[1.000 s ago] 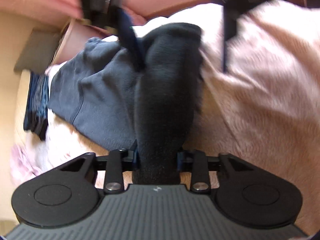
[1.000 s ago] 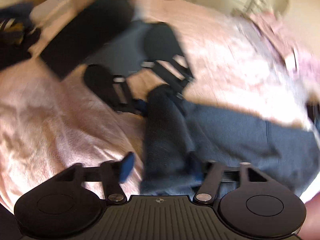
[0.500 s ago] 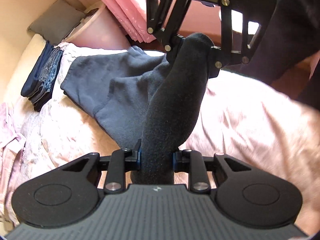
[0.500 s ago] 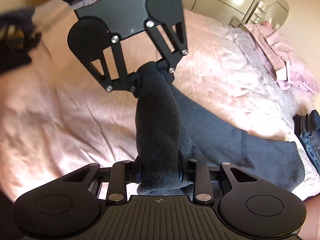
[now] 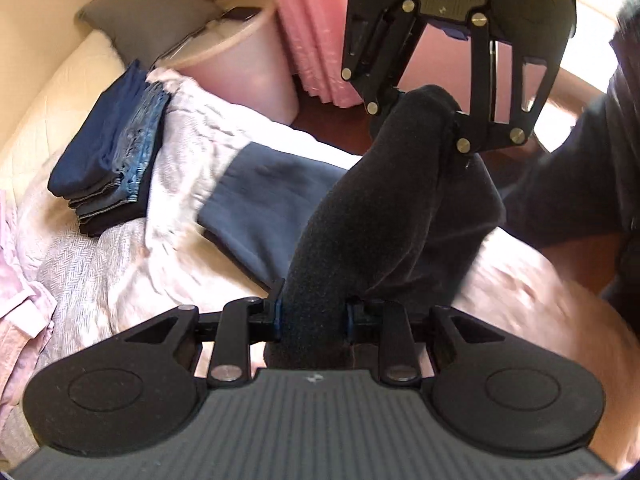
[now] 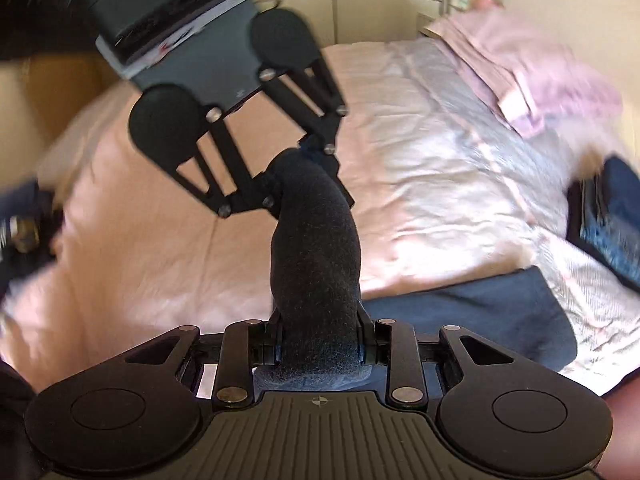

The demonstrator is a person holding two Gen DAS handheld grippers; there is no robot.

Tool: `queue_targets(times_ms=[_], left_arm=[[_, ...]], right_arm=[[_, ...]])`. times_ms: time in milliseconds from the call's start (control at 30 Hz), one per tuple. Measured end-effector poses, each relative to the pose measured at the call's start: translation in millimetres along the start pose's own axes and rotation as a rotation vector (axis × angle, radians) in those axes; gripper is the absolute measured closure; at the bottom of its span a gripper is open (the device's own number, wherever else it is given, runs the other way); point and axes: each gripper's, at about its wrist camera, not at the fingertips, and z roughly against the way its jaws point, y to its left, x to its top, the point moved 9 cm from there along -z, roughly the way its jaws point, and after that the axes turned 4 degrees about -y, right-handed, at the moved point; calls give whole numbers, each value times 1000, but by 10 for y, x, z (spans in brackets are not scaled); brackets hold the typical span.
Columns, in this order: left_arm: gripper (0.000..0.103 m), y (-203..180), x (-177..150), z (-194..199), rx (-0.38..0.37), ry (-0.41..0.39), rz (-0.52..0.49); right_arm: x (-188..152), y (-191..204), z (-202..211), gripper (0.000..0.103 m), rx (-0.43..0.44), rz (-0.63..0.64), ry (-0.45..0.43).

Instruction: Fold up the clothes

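Observation:
A dark navy garment [image 5: 272,200] is held up over the pink bedspread [image 5: 132,272]. Its bunched upper edge [image 5: 380,216] stretches like a thick roll between my two grippers. My left gripper [image 5: 312,316] is shut on one end of that roll. My right gripper [image 5: 424,120] faces it from above and pinches the other end. In the right wrist view my right gripper [image 6: 320,344] clamps the roll [image 6: 316,256], and my left gripper [image 6: 304,176] holds the far end. The rest of the garment [image 6: 480,312] hangs down to the bed at the right.
A stack of folded jeans [image 5: 112,152] lies at the bed's left edge, seen too as folded jeans [image 6: 608,216]. Pink clothes [image 6: 540,76] lie heaped at the far end. A pale round bin [image 5: 240,52], grey cushion [image 5: 148,20] and pink curtain [image 5: 312,20] stand beyond. A person's dark sleeve [image 5: 580,180] is at right.
The right gripper, open around the garment a second ago, has shut on it. Both grippers have risen and lifted the garment's edge off the bed, so less cloth lies flat.

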Motion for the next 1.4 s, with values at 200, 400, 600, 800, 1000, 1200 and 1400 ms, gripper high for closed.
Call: queue_targets(times_ms=[200,400,600,800,1000,1200,1400], left_arm=[[79,1182,456,-1086,-118,33,112],[79,1616,524,-2076,-242,122,136],[74,1794,301,-2496,-305,179,190],[52,2012,104,-2659,-278,202,343],[55,2192,-21,-2357,-203,161,436],[56,2289,10,-2329,-177,96,579],[88,2350,-13,-2557,-223,80,745]], right_arm=[[61,-1694,-113,73,149,-193,29],[-329,-2842,-580,73,234,-416,94],[-572,-3248,-839,73,268,-542,101],[-829,-3499,-891,63,230,-721,82],[-1006,-3555,-394,50,58,-901,-38],[-1055,-3324,-201,35,-4,-1069,-171],[-1217,-3289,-405,36,-19,-1117,-188]])
